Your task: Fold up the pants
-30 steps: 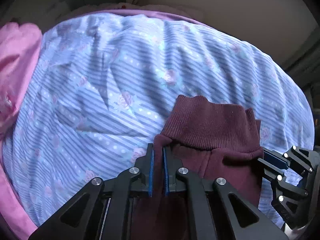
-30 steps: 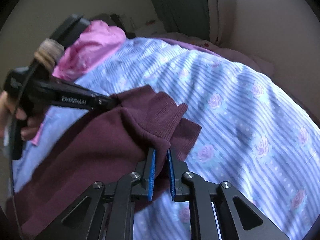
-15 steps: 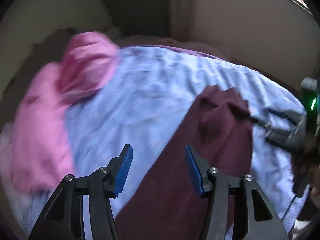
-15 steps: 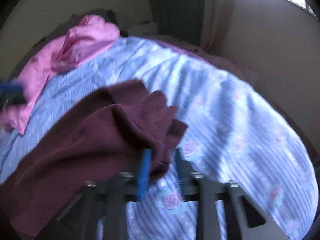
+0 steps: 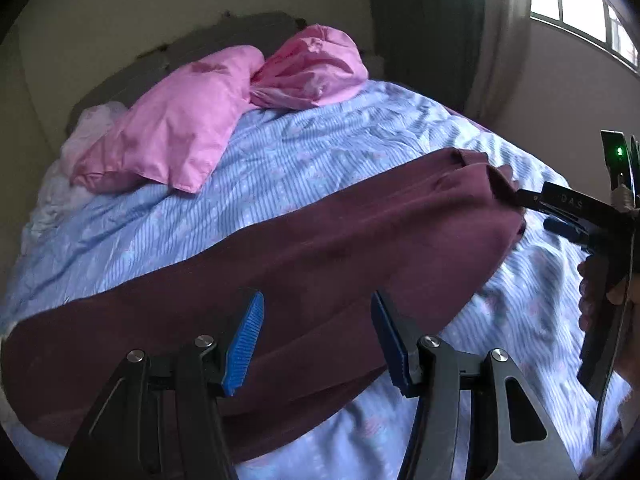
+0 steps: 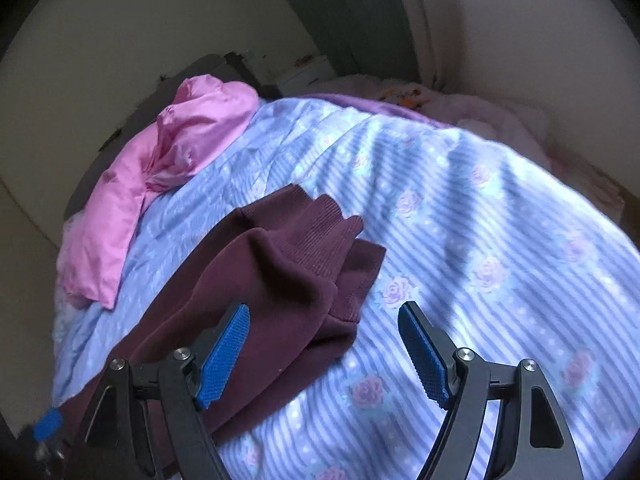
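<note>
bed (image 5: 304, 168) fills both views; pants (image 5: 304, 264) lie as one long band, lower left to right of the left view, cuffs at right; left gripper (image 5: 316, 340) spread, empty, over mid-leg; right gripper (image 6: 324, 354) just opened, cuff end (image 6: 320, 236) loose, nearer it.

- Right gripper (image 6: 324, 344): jaws have just been opening and stand wide, pads off the cloth.
- Pants (image 6: 256, 292): maroon, lying on the sheet (image 6: 500, 240), ribbed cuffs just ahead of the gripper.
- Pillow (image 6: 160, 184): pink, beyond the pants, upper left.
</note>
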Demonstrator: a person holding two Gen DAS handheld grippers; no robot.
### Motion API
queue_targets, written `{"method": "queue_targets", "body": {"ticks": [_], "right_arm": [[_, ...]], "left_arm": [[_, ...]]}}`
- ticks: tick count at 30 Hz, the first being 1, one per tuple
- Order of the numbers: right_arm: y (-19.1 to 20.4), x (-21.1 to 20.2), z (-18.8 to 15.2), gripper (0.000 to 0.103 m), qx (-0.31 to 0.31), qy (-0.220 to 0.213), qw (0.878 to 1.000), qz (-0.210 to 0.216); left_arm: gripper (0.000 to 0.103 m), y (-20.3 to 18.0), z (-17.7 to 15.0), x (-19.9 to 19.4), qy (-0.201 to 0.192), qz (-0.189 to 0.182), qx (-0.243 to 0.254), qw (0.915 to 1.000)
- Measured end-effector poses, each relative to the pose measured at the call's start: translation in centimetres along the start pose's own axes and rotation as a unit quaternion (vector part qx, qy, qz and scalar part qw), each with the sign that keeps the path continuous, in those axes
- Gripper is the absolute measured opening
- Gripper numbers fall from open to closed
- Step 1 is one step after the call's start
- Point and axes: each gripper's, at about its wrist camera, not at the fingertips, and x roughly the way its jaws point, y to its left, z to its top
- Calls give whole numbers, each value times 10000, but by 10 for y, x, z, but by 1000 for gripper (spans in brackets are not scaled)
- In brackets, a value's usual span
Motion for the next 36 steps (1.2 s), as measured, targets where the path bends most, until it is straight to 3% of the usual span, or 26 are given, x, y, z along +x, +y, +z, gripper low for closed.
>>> {"method": "queue_targets", "body": {"ticks": [2,5,8,13,17,22,29,30,31,34,36], "right_arm": [[-5,11,0,77,127,118,9997,172],[-15,27,1,77,371,268,9977,500],[-23,40,0,77,739,443,9919,937],[-25,52,1,78,906,483,9867,1260],[-30,61,4,80,1137,636,9798,1518],[-29,63,3,96,1076,744,9752,1785],[-19,75,14,96,1240,854,9749,1643],[-18,77,16,91,1310,870,9745,1604],[-18,79,18,74,1340,854,9752,1542],[-13,84,21,38,1105,989,9822,1156],[-12,76,22,29,986,973,9838,1134]], "left_arm": [[43,-11,1,6,-104,230,-32,9997],[35,-15,13,20,-231,88,-430,9988],[31,-20,29,32,-457,100,-524,9975],[17,-19,56,57,-526,-71,-700,9961],[13,-20,66,86,-260,-232,-986,9945],[8,-35,46,120,411,-440,-1037,9928],[8,-44,17,131,401,-341,-1075,9928],[7,-43,14,132,397,-347,-1113,9924],[8,-43,12,132,393,-353,-1118,9923],[8,-46,15,133,435,-309,-920,9943],[8,-46,20,133,485,-343,-713,9957]]}}
